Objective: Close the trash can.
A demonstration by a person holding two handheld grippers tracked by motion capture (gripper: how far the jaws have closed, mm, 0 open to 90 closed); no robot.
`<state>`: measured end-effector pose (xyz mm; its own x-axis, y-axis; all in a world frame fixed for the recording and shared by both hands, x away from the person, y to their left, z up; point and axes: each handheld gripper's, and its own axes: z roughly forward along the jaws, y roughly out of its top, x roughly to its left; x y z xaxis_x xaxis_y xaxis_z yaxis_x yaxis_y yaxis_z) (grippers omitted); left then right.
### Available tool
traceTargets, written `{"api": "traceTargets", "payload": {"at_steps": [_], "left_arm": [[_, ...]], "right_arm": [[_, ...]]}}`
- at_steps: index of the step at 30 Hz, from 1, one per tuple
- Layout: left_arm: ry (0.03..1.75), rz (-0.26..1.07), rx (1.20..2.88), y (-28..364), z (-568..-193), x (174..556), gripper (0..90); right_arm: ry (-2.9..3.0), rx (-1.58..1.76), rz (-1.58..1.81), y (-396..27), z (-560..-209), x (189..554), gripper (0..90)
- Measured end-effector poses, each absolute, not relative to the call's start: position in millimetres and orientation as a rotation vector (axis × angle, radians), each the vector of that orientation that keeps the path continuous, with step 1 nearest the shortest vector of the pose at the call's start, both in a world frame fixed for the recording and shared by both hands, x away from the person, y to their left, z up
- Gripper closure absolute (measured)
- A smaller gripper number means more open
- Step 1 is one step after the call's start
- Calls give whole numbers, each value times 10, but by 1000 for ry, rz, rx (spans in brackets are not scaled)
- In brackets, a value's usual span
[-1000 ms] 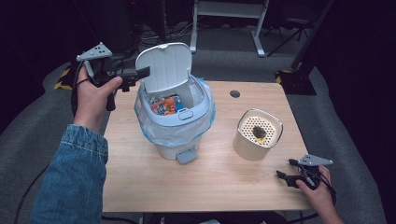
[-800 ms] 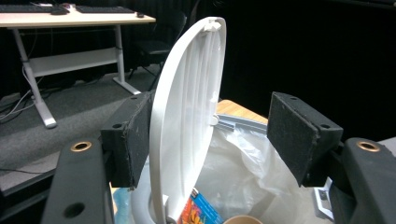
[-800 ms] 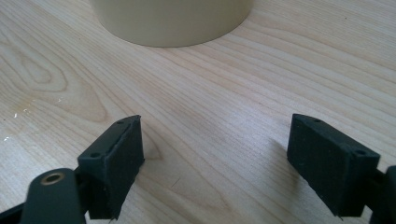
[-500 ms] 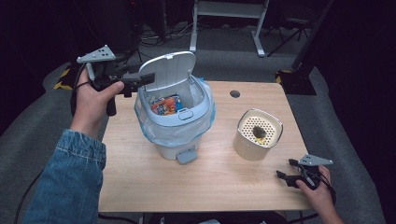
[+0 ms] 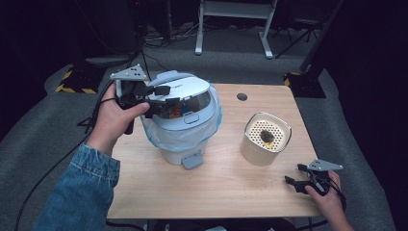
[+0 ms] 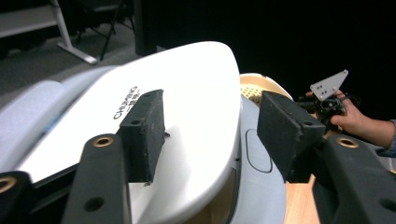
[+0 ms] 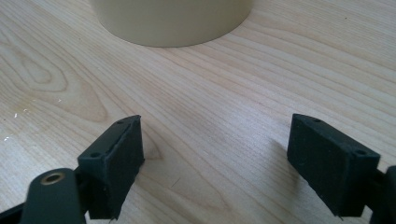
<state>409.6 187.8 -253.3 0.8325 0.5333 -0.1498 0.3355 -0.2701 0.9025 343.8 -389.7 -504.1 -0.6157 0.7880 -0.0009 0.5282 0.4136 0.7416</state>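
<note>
Lid of the white bin lowered by the left gripper

The lid [image 5: 180,89] of the white bin [image 5: 183,139] is seen almost closed, at the left side of the table [image 5: 226,187]. The left gripper [image 5: 161,96] is placed at the lid's edge; its fingers [image 6: 142,128] have just been closing, with the lid between them, but are not pressed on it. The right gripper [image 5: 300,185] is rested near the beige container [image 5: 265,139], fingers [image 7: 114,158] held apart, nothing between.

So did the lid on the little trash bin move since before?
Yes. The lid has swung down from upright, almost shut over the bin, which stays put on the table. The left gripper, its jaws closing lately, straddles the lid's edge.
</note>
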Motion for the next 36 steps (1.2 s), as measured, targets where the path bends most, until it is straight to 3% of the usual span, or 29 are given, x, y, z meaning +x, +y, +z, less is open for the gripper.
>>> {"api": "traceTargets", "payload": {"at_steps": [10, 36], "left_arm": [[706, 173, 1877, 1793, -2634, 4220, 492], [717, 414, 1955, 1630, -2766, 4248, 444]], "right_arm": [[2324, 1133, 1031, -3897, -5041, 3438, 187], [2329, 1126, 1033, -3894, -5041, 3436, 185]]}}
